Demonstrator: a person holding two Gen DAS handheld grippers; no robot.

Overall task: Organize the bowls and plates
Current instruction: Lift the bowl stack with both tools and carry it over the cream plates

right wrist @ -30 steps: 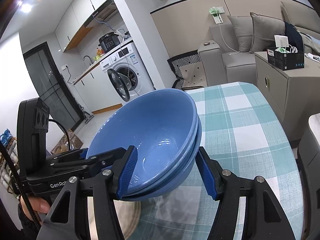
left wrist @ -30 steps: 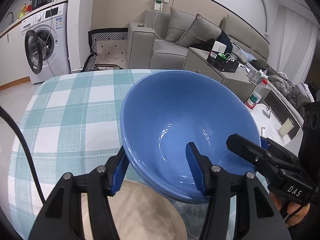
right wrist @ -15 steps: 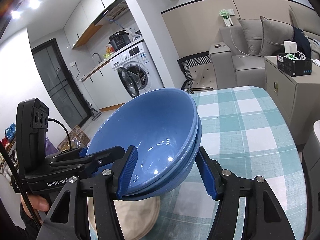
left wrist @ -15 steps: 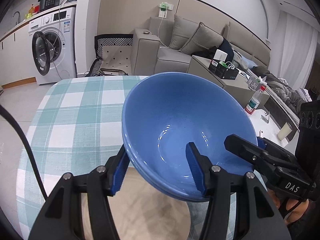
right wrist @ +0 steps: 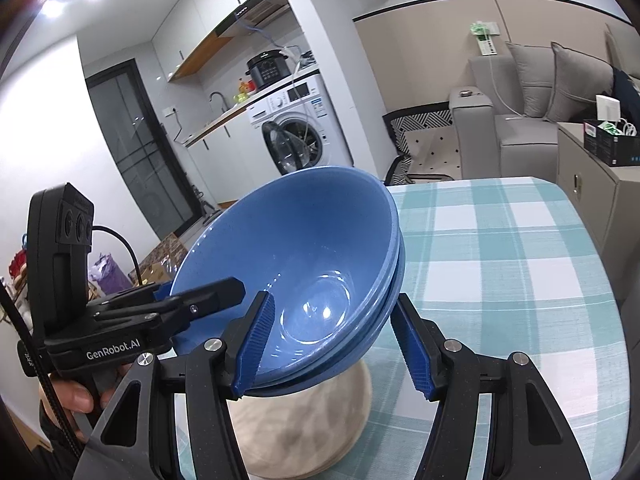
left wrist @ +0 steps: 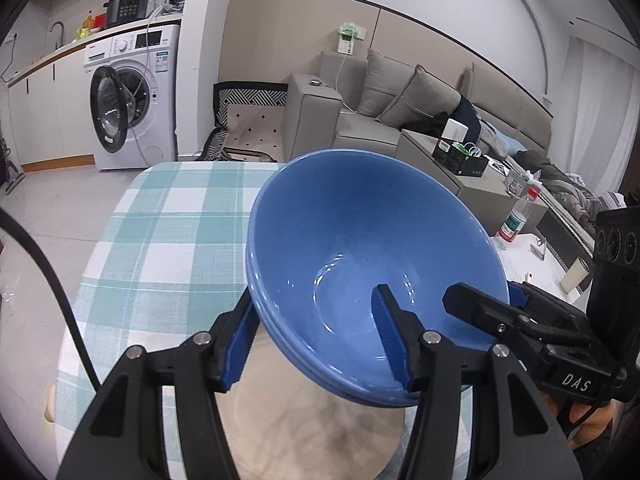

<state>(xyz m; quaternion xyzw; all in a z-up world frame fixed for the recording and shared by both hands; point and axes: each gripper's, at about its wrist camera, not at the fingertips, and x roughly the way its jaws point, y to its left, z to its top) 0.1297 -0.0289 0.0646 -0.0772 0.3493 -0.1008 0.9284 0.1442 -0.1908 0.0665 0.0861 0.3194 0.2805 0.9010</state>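
Both grippers and the stacked blue bowls (left wrist: 360, 248) now sit higher above the table than a second ago; more of the beige plate (left wrist: 304, 432) beneath is exposed, and the washing machine (left wrist: 132, 96) sits lower and nearer the middle of the left wrist view.

Left gripper (left wrist: 316, 340): clamped on the near rim of the bowl stack. One blue pad lies inside the top bowl, the other against the outer wall of the stack.

Right gripper (right wrist: 336, 344): clamped on the opposite rim in the same manner, one pad inside, one outside. Each gripper is visible in the other's view, and a hand (right wrist: 76, 396) holds the left gripper's handle.

Bowls: at least two nested, tilted, held clear of the table between the two grippers, directly above the beige plate.

Plate: rests on the green-and-white checked tablecloth (right wrist: 512, 248) near the table's close edge.

Surroundings: a grey sofa (left wrist: 368, 112) stands beyond the table; a plastic bottle (left wrist: 516, 216) stands on a white surface to the right.
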